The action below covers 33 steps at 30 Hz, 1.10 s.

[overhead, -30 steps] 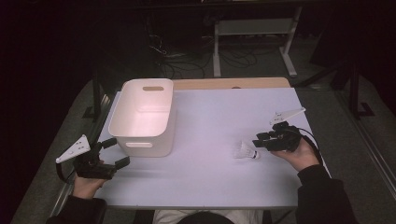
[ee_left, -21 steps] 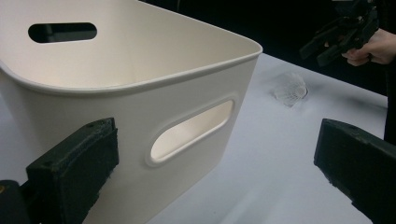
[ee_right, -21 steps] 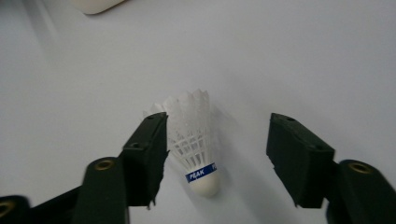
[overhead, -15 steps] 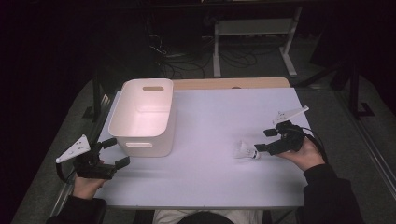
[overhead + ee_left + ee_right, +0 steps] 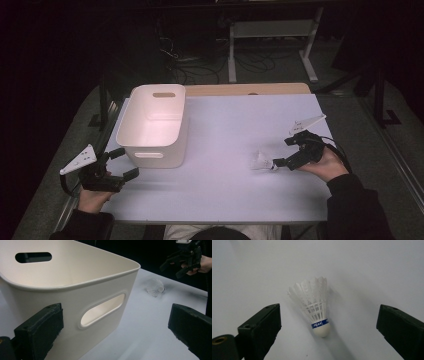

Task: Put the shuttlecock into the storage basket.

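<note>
A white feather shuttlecock (image 5: 314,302) with a blue band above its cork lies on the pale table (image 5: 225,190), cork end toward my right gripper (image 5: 329,311). That gripper is open. Its jaws have just been opening and stand wide on either side of the shuttlecock without touching it. From above, the shuttlecock (image 5: 261,161) sits just left of the right gripper (image 5: 282,152). My left gripper (image 5: 127,162) is open at the table's front left, its jaws (image 5: 115,315) facing the handle slot of a white plastic bin (image 5: 75,302). The shuttlecock (image 5: 155,287) shows beyond the bin's corner.
The white bin (image 5: 150,155) stands at the left of the table, nothing visible inside it. A wooden strip (image 5: 245,89) runs along the far edge. Beyond it are a dark floor, cables and a metal stand (image 5: 272,30). The right hand's gripper (image 5: 183,261) shows far off.
The right gripper's jaws have spread apart and let go of the shuttlecock, which now lies free on the table. The left gripper has not moved.
</note>
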Tool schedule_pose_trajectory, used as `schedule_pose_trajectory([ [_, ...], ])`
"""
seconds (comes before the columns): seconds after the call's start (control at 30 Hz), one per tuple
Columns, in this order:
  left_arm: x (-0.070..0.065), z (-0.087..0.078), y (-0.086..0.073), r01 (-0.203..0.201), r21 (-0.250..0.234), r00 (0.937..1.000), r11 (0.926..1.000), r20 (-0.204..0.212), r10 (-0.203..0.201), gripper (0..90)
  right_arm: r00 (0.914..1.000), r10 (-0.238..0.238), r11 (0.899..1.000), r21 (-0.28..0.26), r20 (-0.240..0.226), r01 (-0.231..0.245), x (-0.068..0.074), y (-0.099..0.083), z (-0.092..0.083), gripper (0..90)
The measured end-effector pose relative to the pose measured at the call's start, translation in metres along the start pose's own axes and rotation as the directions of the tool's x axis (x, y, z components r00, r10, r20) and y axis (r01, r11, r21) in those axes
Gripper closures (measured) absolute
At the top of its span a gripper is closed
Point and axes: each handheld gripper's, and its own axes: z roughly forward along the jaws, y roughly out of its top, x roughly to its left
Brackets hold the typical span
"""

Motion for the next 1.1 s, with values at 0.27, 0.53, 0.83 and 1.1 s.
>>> schedule_pose_trajectory([
  [0.27, 0.000, 0.000, 0.000, 0.000, 0.000, 1.0000, 1.0000, 0.000, 0.000, 0.0, 0.9999, -0.009, 0.999, 0.052, -0.014, 0.010, 0.000, 0.000, 0.011, 0.0],
  [0.53, 0.000, 0.000, 0.000, -0.001, 0.000, 1.0000, 1.0000, 0.001, 0.001, 0.0, 0.9996, -0.017, 0.997, 0.077, -0.022, 0.018, -0.002, -0.001, 0.017, 0.0],
  [0.83, 0.000, 0.000, 0.000, 0.000, -0.001, 1.0000, 1.0000, 0.001, 0.000, 0.0, 0.9993, -0.021, 0.994, 0.104, -0.031, 0.024, -0.004, -0.006, 0.025, 0.0],
  [1.1, 0.000, 0.000, 0.000, 0.000, 0.000, 1.0000, 1.0000, 0.002, 0.000, 0.0, 0.9979, -0.027, 0.992, 0.124, -0.059, 0.034, -0.007, -0.008, 0.031, 6.7],
])
